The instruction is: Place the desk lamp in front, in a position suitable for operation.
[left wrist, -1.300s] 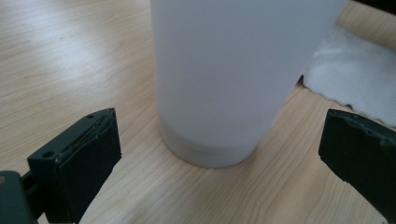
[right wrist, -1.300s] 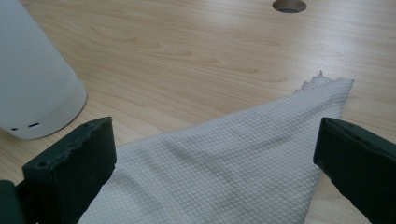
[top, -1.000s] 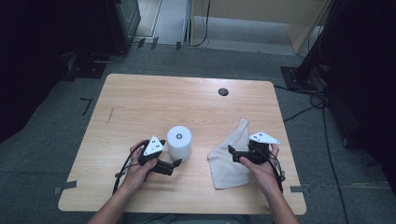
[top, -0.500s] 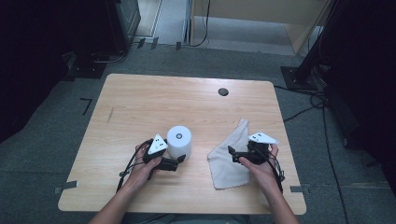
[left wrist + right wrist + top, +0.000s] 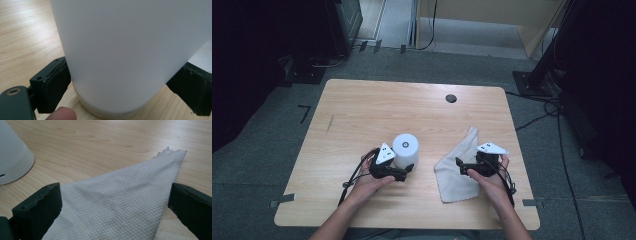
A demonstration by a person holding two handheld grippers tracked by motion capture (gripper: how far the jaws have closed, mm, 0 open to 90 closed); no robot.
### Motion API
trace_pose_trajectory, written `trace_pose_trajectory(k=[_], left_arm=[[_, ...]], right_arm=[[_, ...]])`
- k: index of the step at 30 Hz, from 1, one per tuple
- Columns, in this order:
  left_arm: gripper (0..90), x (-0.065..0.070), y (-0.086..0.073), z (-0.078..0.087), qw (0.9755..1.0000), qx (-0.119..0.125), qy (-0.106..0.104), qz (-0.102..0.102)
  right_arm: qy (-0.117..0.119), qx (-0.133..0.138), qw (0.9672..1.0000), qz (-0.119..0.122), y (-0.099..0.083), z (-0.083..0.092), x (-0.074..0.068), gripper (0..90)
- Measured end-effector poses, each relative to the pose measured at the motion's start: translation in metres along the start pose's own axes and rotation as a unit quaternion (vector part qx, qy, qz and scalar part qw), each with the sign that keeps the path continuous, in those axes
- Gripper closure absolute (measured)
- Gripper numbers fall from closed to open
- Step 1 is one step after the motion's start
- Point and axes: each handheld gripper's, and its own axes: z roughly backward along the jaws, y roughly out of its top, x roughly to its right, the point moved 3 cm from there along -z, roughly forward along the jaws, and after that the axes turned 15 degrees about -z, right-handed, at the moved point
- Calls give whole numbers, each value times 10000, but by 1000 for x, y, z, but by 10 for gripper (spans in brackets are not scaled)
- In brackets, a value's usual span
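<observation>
Clamping the white cup (image 5: 125,50), the left tongs (image 5: 404,171) have just closed on it; right tongs (image 5: 460,163) gape over the cloth (image 5: 120,202), ungrasped.

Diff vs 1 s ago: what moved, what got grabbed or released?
The left gripper moved in toward the white plastic cylinder, and its jaws have just been closing; they now press the cylinder's sides near the base. The right gripper stayed open over the white waffle-textured cloth. Cylinder and cloth kept their places on the wooden table.

Open tongs (image 5: 113,207) straddle a white cloth (image 5: 120,205) on the wooden table (image 5: 100,142).
</observation>
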Motion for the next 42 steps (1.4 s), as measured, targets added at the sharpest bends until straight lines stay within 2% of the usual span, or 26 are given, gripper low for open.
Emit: trace_pose_trajectory(k=[8, 12, 16, 20, 21, 22, 23, 25, 26, 28, 29, 30, 31, 32, 33, 34, 36, 38, 39, 40, 42], left_arm=[[87, 2, -1, -1, 9997, -205, 30, -135], [89, 2, -1, 0, 9998, -126, 35, -169], [90, 2, 1, -1, 10000, -12, -88, 33], [95, 2, 3, -4, 9996, 88, -247, 59], [107, 3, 4, -4, 9995, 117, -296, 21], [171, 3, 5, -4, 9994, 153, -307, -41], [171, 4, 6, -4, 9993, 214, -291, -70], [272, 4, 10, -2, 9992, 330, -186, -139], [262, 4, 11, -2, 9992, 353, -159, -126], [223, 2, 11, -2, 9993, 336, -118, -102], [223, 1, 11, -2, 9994, 323, -86, -70], [218, -1, 11, -2, 9994, 339, -80, -44], [202, -1, 11, -2, 9993, 366, -90, -28], [202, -2, 11, -2, 9992, 386, -115, -20], [197, -1, 12, -2, 9991, 397, -144, -19], [197, -1, 12, -2, 9990, 417, -173, -32], [187, 1, 14, -4, 9986, 467, -247, -79], [186, 4, 15, -6, 9984, 487, -291, -84], [183, 5, 15, -7, 9984, 477, -309, -62], [183, 5, 15, -9, 9983, 477, -322, -62], [179, 6, 15, -11, 9984, 472, -301, -39]], right_arm=[[-17, -38, 10000, -9, -1, 0, 0, 0], [-20, -94, 10000, 0, -2, -2, -1, 0], [-35, -99, 9999, 59, -3, -4, -2, 0], [-42, -151, 9999, 53, -3, -4, -2, 0], [-40, -150, 9998, 84, -3, -4, -1, 0], [-45, -139, 9999, 75, -2, -3, 1, 0], [-45, -139, 9999, 75, -2, -3, 1, 0], [-68, -138, 9999, 9, 0, -1, 5, 14], [-73, -140, 9999, -42, 0, -1, 6, 27], [80, -155, 9998, -52, 1, -1, 6, 99], [80, -155, 9998, -52, 1, -1, 6, 99], [118, -153, 9998, -11, 0, -1, 5, 154], [257, -88, 9996, 92, 1, -2, 0, 275], [257, -88, 9996, 92, 1, -2, 0, 275], [395, 23, 9992, 106, 3, -2, -6, 435], [395, 23, 9992, 106, 3, -2, -6, 435], [599, 123, 9981, 24, 7, -5, -14, 567], [744, 192, 9970, 43, 12, -8, -21, 635], [751, 258, 9968, 128, 16, -12, -28, 695], [751, 258, 9968, 128, 16, -12, -28, 695], [811, 293, 9962, 102, 21, -20, -35, 764]])
